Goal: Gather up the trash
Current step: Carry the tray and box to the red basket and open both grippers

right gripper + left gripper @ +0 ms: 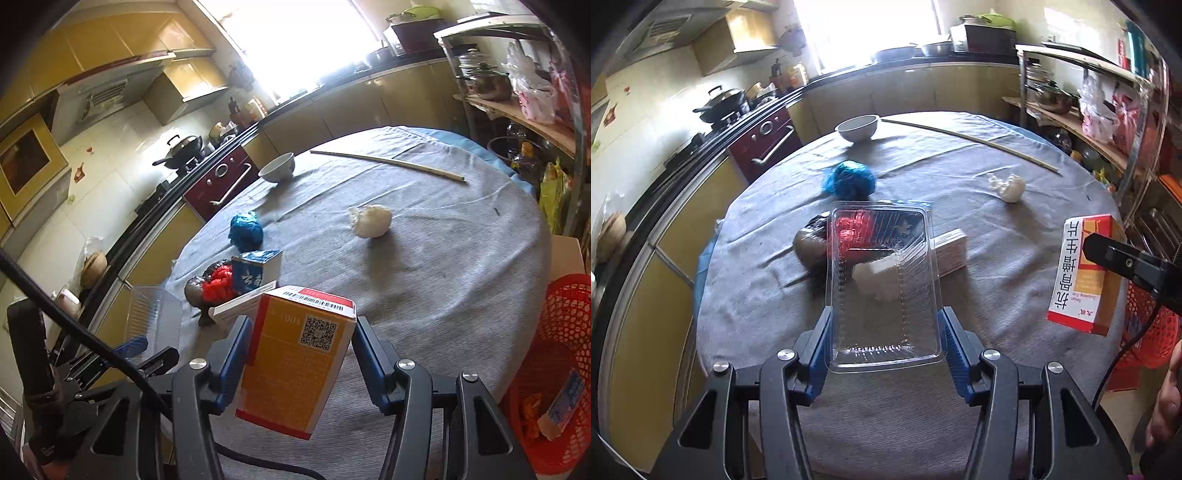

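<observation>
holding trash in both hands, the person stands at the round table (424, 258). the left gripper (884, 332) is squeezed on a clear plastic tray (884, 280), which sticks straight out in front, long way pointing away from the hand. the right gripper (297, 354) is squeezed on an orange box (295, 354), standing tall between its blue pads and tipped a little.

the red basket (565, 354) sits low beside the table, off to the right of both hands, with some scraps already inside. the right hand is nearer to it, so i think the box can drop first, and the tray has to cross over farther.

more trash waits on the cloth: a blue wad (245, 230), a white paper ball (371, 220), a red and dark bundle (212, 286) and a small blue box (255, 275). the white bowl (277, 167) and the long stick (388, 162) lie at the far side.
</observation>
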A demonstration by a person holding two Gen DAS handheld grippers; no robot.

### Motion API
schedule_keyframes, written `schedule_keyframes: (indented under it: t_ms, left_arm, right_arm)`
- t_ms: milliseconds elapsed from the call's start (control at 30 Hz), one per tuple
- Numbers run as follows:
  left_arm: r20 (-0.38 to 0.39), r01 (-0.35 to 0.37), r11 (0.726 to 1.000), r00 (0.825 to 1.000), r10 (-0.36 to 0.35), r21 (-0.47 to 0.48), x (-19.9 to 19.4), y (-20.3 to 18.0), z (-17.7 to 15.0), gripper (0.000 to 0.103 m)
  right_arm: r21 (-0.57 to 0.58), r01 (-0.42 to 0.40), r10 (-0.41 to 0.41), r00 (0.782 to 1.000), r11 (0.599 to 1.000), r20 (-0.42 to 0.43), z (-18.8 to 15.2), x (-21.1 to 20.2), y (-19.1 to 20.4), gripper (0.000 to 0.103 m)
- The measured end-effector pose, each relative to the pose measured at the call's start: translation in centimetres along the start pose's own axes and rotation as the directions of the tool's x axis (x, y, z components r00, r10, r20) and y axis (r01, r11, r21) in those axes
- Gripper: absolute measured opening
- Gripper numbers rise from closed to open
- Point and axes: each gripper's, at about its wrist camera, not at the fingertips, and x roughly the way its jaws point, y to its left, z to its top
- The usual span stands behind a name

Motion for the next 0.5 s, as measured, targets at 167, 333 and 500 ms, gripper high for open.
schedule_keyframes:
  t_ms: [167,333,500]
  left_arm:
    - [0.008,0.013,0.999,1.000,-0.013,0.050,-0.2,-2.0,0.6,0.057]
    - [0.020,0.031,0.993,0.999,-0.034,0.114,-0.4,-4.5,1.4,0.057]
    - [0.022,0.075,0.977,0.996,-0.081,0.198,-0.3,-7.8,2.1,0.057]
  right_arm:
    - [0.030,0.017,-0.018,0.999,0.999,0.029,0.2,-1.0,-1.8,0.059]
    - [0.067,0.040,-0.044,0.997,0.997,0.056,0.3,-2.3,-3.8,0.059]
    - [0.114,0.079,-0.089,0.992,0.990,0.084,0.3,-4.0,-6.6,0.059]
